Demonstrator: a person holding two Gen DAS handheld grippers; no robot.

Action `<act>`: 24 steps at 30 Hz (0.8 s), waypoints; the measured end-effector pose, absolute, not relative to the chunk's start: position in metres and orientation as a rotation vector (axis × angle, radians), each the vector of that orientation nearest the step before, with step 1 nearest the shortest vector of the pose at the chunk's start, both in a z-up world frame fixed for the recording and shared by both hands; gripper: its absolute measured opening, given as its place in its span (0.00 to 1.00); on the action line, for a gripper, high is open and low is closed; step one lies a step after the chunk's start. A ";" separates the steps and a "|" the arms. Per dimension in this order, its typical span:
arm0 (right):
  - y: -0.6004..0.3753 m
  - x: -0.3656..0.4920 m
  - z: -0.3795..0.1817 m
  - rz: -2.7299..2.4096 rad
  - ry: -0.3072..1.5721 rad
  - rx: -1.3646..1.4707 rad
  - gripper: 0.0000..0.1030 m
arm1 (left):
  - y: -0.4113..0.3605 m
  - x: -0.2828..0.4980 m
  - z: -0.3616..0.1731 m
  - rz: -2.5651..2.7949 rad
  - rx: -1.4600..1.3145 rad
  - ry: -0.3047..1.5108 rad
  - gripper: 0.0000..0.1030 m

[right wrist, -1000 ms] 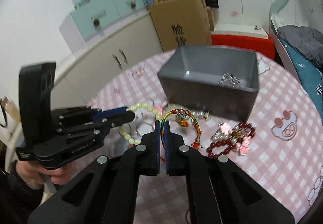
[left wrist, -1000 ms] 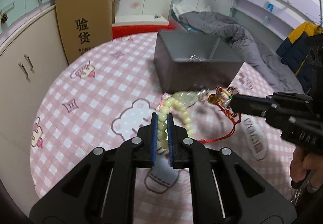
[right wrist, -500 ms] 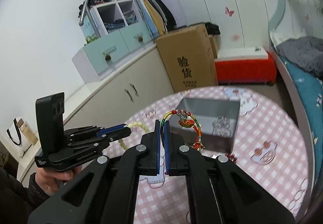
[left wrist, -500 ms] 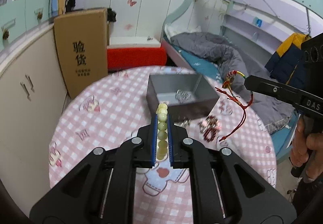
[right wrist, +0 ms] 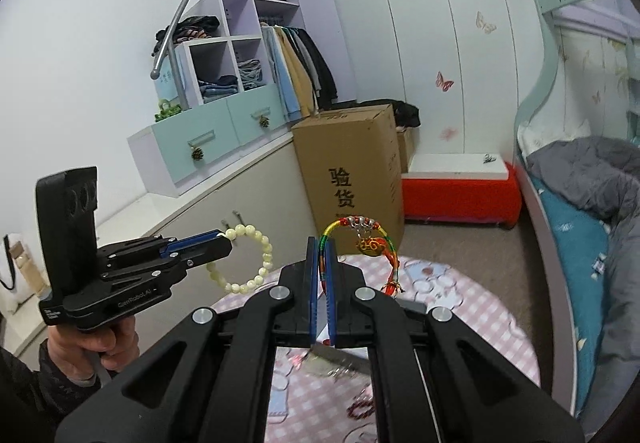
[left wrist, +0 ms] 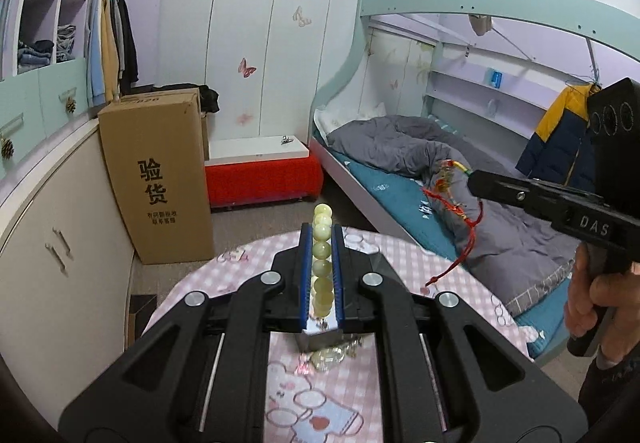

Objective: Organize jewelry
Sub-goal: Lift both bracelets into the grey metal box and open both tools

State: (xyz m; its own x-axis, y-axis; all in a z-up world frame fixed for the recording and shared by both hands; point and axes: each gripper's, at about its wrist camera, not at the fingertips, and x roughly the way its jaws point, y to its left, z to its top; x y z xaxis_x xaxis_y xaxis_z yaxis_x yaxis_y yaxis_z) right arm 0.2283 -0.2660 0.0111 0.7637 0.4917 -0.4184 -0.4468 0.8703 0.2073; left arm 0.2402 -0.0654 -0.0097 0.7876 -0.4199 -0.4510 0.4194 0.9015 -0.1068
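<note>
My left gripper [left wrist: 320, 233] is shut on a pale green bead bracelet [left wrist: 322, 251], held high above the round pink checked table [left wrist: 400, 255]. In the right wrist view the same bead bracelet [right wrist: 256, 261] hangs as a ring from the left gripper [right wrist: 226, 243]. My right gripper [right wrist: 322, 245] is shut on a multicoloured cord bracelet [right wrist: 384, 239] with a red charm; in the left wrist view this bracelet [left wrist: 452, 199] dangles red cords from the right gripper [left wrist: 472, 177]. The grey box [right wrist: 340, 361] lies below, mostly hidden by the fingers.
A red bead bracelet [right wrist: 360, 409] and pale jewelry [left wrist: 326, 357] lie on the cloth. A tall cardboard box [left wrist: 156, 179], a red bench [left wrist: 260, 179] and low cabinets [left wrist: 48, 263] stand beyond the table. A bunk bed [left wrist: 420, 163] is at the right.
Both grippers have risen well above the table, each lifting its bracelet. The grey box and the tabletop have dropped to the bottom of both views.
</note>
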 end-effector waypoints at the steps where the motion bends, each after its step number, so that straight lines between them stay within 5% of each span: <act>1: -0.264 0.232 0.010 0.505 0.485 0.088 0.02 | -0.070 0.246 -0.009 -0.459 0.001 0.492 0.09; 14: -0.251 0.295 -0.035 0.416 0.623 0.054 0.05 | -0.100 0.303 -0.035 -0.486 -0.028 0.616 0.10; 15: -0.252 0.297 -0.040 0.391 0.634 0.055 0.08 | -0.101 0.309 -0.038 -0.475 -0.021 0.635 0.18; 16: -0.255 0.298 -0.043 0.371 0.647 0.059 0.14 | -0.100 0.311 -0.042 -0.457 -0.008 0.649 0.55; 17: -0.259 0.296 -0.046 0.356 0.648 0.070 0.37 | -0.099 0.313 -0.045 -0.421 0.007 0.662 0.80; 18: -0.262 0.292 -0.047 0.333 0.642 0.081 0.73 | -0.095 0.309 -0.044 -0.389 0.003 0.631 0.94; 20: -0.272 0.285 -0.047 0.263 0.609 0.089 0.92 | -0.089 0.306 -0.044 -0.393 -0.017 0.624 0.94; 24: -0.281 0.281 -0.048 0.232 0.621 0.117 0.92 | -0.079 0.301 -0.046 -0.337 -0.018 0.613 0.94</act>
State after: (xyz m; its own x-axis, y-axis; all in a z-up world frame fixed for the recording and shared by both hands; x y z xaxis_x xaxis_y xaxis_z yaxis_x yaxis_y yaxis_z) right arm 0.2812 -0.2809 -0.0477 0.7886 0.2500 -0.5619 -0.1802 0.9675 0.1775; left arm 0.3014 -0.0785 -0.0465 0.7652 -0.3158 -0.5610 0.3054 0.9452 -0.1156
